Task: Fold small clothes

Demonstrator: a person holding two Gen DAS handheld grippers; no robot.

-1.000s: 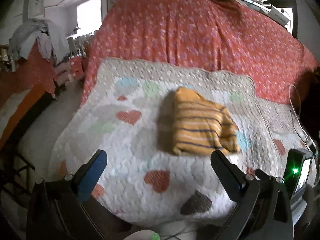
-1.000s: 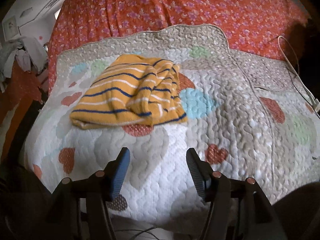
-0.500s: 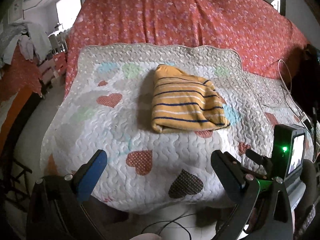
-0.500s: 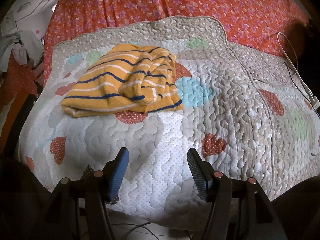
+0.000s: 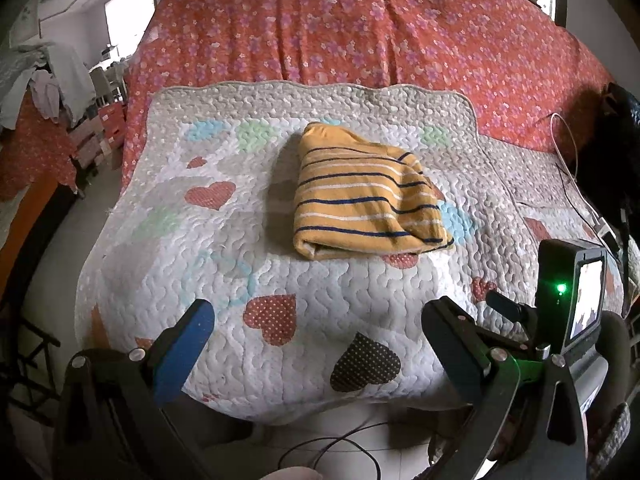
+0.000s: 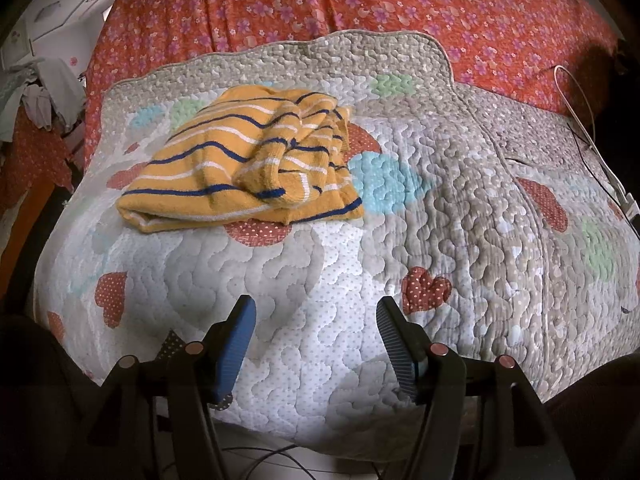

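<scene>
The striped yellow sweater (image 6: 240,168) lies folded on the heart quilt (image 6: 460,240) (fold looks finished). Both the left gripper (image 5: 316,328) and the right gripper (image 6: 314,332) hang wide apart and empty, so next comes another garment.

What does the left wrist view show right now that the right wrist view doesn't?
Only the left wrist view: the right gripper's camera unit with its green light, and the sweater's smooth folded top. Only the right wrist view: the bunched sleeve cuff lying on the sweater. Both: the striped yellow sweater folded on the heart-print quilt, and each view's own gripper, left gripper and right gripper, open and empty.
</scene>
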